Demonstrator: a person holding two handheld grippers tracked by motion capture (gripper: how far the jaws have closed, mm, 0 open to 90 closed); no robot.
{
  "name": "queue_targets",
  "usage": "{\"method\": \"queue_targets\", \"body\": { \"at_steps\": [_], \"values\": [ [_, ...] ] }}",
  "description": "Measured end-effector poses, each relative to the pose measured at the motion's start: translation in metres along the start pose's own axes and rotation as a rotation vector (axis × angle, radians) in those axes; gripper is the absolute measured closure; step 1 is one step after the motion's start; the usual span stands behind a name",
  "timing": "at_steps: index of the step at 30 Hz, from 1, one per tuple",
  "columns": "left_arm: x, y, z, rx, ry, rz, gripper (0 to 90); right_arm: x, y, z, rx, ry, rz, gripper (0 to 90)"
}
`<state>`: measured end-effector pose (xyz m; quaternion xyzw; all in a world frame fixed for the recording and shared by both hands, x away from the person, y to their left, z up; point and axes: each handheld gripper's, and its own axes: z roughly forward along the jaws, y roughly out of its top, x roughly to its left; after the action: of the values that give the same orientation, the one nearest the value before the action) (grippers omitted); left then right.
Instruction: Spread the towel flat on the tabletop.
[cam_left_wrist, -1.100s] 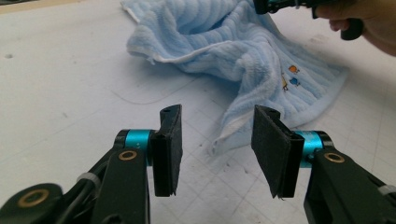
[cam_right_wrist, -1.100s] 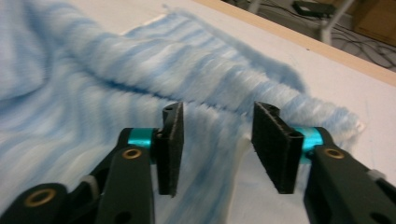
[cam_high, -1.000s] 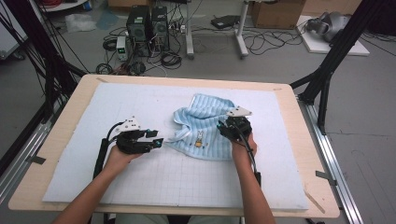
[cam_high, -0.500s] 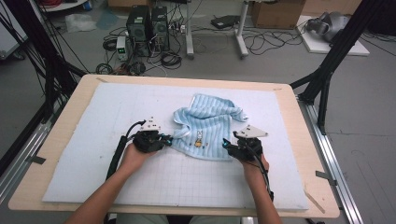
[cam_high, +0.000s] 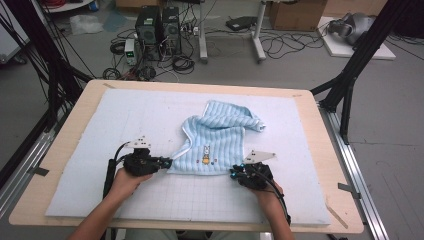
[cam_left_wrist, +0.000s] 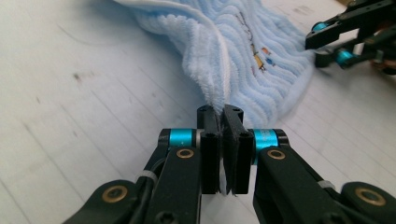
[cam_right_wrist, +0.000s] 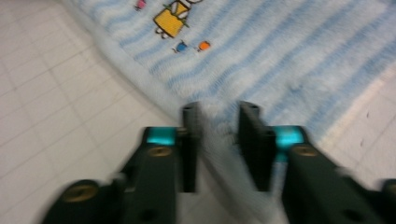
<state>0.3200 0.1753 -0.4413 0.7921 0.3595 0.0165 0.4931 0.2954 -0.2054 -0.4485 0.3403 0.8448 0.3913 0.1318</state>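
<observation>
A light blue striped towel (cam_high: 215, 145) with a small cartoon figure lies rumpled on the mat, its far part folded over. My left gripper (cam_high: 169, 162) is shut on the towel's near-left corner; in the left gripper view the white hem (cam_left_wrist: 224, 70) runs straight into the pinched jaws of that gripper (cam_left_wrist: 222, 112). My right gripper (cam_high: 234, 173) sits at the near-right corner. Its jaws have just been closing, and in the blurred right gripper view the towel's edge (cam_right_wrist: 280, 51) fills the gap of the gripper (cam_right_wrist: 218, 109) from pad to pad. The left gripper view also catches the right gripper (cam_left_wrist: 327, 44) across the towel.
A white gridded foam mat (cam_high: 100, 130) covers the wooden table (cam_high: 65, 150). Black frame legs (cam_high: 350, 80) stand at the table's far right and left. Computers and cables lie on the floor beyond the far edge.
The right gripper has come back toward the person to the towel's near-right corner. The left gripper has shifted slightly along the near-left corner. Both sets of jaws have closed onto the towel.
</observation>
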Motion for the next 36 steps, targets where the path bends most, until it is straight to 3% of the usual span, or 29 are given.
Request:
{"method": "queue_targets", "body": {
  "at_steps": [7,9,10,11,12,13,20,24,25,26,27,28,30,32,33,35,36],
  "values": [
    [-0.020,-0.013,-0.017,0.004,-0.067,0.023,84.8,0.010,-0.008,-0.014,0.033,0.067,-0.032,83.3],
    [-0.022,-0.015,-0.019,0.005,-0.069,0.035,78.6,0.020,-0.015,-0.024,0.050,0.080,-0.061,83.2],
    [-0.023,-0.015,-0.020,-0.002,-0.062,0.032,78.6,0.020,-0.015,-0.024,0.050,0.080,-0.061,83.2],
    [-0.022,-0.014,-0.021,-0.012,-0.046,0.034,68.5,0.025,-0.019,-0.032,0.057,0.078,-0.094,83.2],
    [-0.021,-0.013,-0.023,-0.025,-0.027,0.027,64.5,0.027,-0.022,-0.037,0.056,0.084,-0.099,83.2],
    [-0.016,-0.009,-0.025,-0.052,0.006,0.019,62.8,0.029,-0.025,-0.043,0.056,0.089,-0.101,83.2],
    [0.001,0.008,-0.020,-0.089,0.070,-0.007,54.6,0.036,-0.047,-0.072,0.070,0.143,-0.132,83.2],
    [0.010,0.019,-0.009,-0.117,0.102,-0.019,51.6,0.032,-0.050,-0.085,-0.020,0.122,-0.077,64.8],
    [0.011,0.021,-0.006,-0.119,0.104,-0.025,51.6,0.032,-0.050,-0.085,-0.020,0.122,-0.077,64.8],
    [0.012,0.023,-0.002,-0.125,0.105,-0.030,51.5,0.029,-0.045,-0.086,-0.074,0.110,-0.045,57.3],
    [0.013,0.025,0.001,-0.133,0.108,-0.033,51.5,0.029,-0.045,-0.086,-0.074,0.110,-0.045,57.3],
    [0.014,0.027,0.004,-0.133,0.112,-0.029,51.5,0.025,-0.038,-0.083,-0.123,0.091,-0.015,51.3],
    [0.017,0.031,0.012,-0.133,0.122,-0.026,51.4,0.020,-0.028,-0.075,-0.133,0.045,0.008,44.1],
    [0.020,0.036,0.020,-0.133,0.136,-0.032,51.3,0.016,-0.022,-0.069,-0.130,0.020,0.014,44.0],
    [0.023,0.040,0.023,-0.128,0.139,-0.032,50.7,0.008,-0.009,-0.053,-0.122,-0.017,0.017,40.5],
    [0.027,0.045,0.029,-0.138,0.158,-0.035,50.4,0.005,-0.003,-0.043,-0.116,-0.028,0.025,40.5],
    [0.028,0.048,0.031,-0.134,0.165,-0.040,50.0,0.000,0.010,-0.019,-0.108,-0.011,0.031,39.7]
  ]
}}
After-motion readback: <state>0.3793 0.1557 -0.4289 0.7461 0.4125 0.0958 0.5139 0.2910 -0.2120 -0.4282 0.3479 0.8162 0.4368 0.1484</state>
